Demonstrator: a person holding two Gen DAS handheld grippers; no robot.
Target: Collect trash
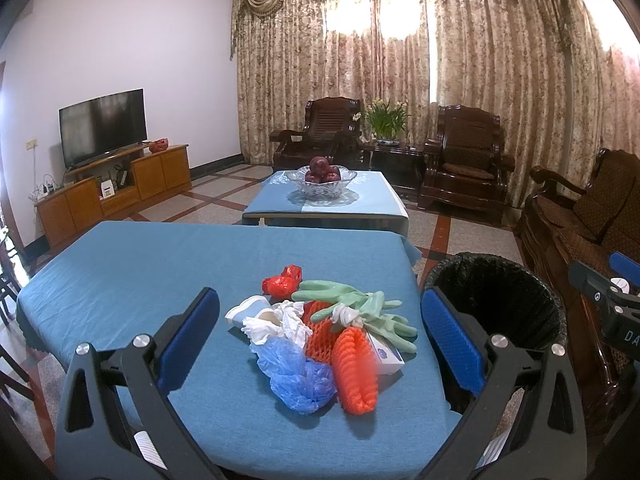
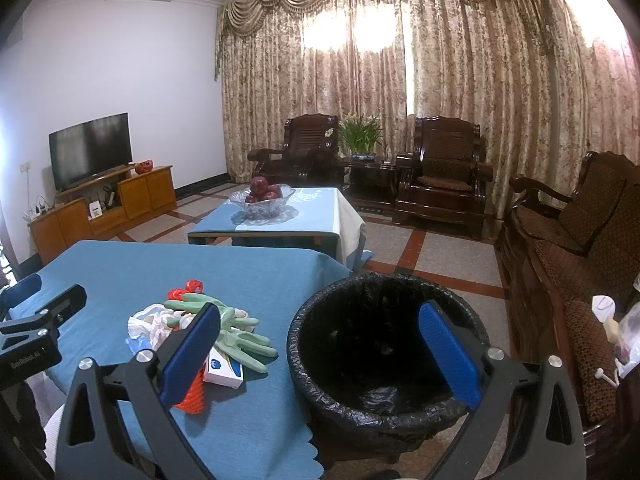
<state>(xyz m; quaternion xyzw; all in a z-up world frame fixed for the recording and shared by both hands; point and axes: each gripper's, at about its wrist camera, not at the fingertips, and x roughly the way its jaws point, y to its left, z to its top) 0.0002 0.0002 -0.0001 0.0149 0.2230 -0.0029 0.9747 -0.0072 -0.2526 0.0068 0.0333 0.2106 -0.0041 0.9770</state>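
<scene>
A pile of trash lies on the blue table point(image 1: 120, 272): green rubber gloves point(image 1: 360, 308), an orange foam net point(image 1: 354, 368), a blue plastic bag point(image 1: 296, 372), a red bag point(image 1: 282, 280), white tissue point(image 1: 280, 324), a paper cup point(image 1: 246, 310) and a small white box point(image 1: 386, 354). A bin with a black liner point(image 2: 384, 344) stands right of the table. My left gripper point(image 1: 320, 340) is open and empty, just before the pile. My right gripper point(image 2: 320, 352) is open and empty, above the bin's near left rim. The gloves point(image 2: 236, 332) and box point(image 2: 224, 370) also show there.
A second blue table point(image 1: 360, 200) holds a glass bowl of red fruit point(image 1: 322, 180). Dark wooden armchairs point(image 1: 464, 164) and a sofa point(image 2: 568, 248) line the back and right. A TV point(image 1: 102, 124) stands on a wooden cabinet at left.
</scene>
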